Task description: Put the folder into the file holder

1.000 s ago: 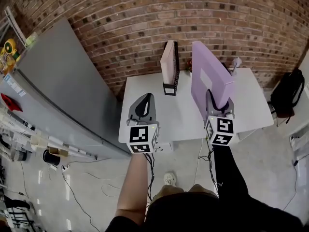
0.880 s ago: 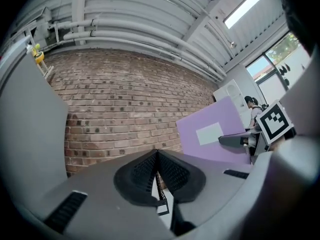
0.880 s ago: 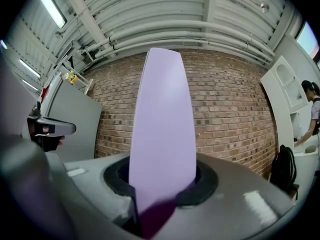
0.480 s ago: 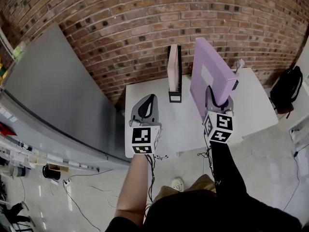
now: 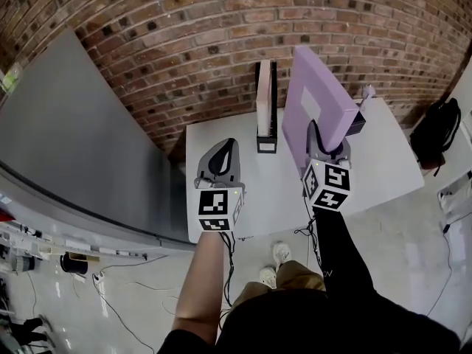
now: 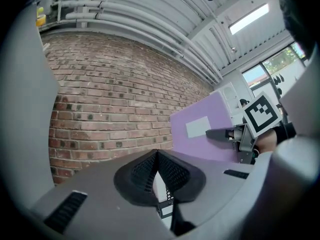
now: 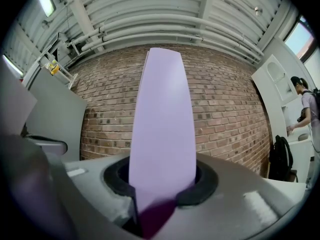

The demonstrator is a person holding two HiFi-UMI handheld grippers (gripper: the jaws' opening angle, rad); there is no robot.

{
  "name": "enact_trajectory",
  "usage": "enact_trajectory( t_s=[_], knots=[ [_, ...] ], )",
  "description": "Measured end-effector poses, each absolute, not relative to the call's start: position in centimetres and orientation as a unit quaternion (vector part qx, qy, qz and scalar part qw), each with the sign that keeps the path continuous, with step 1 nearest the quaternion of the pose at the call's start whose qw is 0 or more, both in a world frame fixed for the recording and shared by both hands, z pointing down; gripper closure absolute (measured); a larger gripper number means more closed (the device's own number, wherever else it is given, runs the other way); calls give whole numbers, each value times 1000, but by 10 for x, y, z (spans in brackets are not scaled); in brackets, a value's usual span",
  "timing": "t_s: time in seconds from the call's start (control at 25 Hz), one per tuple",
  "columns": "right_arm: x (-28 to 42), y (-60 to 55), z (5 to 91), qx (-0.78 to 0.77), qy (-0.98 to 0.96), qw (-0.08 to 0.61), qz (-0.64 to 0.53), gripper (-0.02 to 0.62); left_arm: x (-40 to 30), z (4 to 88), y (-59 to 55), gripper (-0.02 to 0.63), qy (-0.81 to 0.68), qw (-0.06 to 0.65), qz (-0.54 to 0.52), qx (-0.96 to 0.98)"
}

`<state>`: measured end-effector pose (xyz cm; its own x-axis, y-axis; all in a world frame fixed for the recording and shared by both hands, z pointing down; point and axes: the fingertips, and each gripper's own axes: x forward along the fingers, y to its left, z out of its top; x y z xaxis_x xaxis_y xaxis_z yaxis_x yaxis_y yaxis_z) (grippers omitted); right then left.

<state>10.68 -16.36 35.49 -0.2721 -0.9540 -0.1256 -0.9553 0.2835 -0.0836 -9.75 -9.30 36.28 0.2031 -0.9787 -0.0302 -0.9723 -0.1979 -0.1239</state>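
Nearest the camera, both forearms reach forward from the body over the near edge of the white table [image 5: 247, 194], the left one bare, the right one in a dark sleeve. Each ends in a gripper pointing about level at the wall, marker cube facing up towards the head.

The left gripper [image 5: 228, 147] sits over the table's left half, its jaws closed tip to tip with nothing between them. The right gripper [image 5: 325, 139] is clamped on the lower edge of the purple folder [image 5: 316, 98], which stands upright on edge above the table's right side, a white label on its left face.

Further back, the black file holder [image 5: 266, 127] stands at the table's far edge with a pale folder already in it. The purple folder is just right of it and apart from it. Behind rises the brick wall [image 5: 221, 35]
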Motion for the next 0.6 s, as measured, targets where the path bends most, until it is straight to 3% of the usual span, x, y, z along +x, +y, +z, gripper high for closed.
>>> enact_trajectory(
  t_s=[0.6],
  knots=[
    [84, -254, 364, -599, 794, 91, -39, 445, -121, 382, -173, 597, 646, 35, -51, -761]
  ],
)
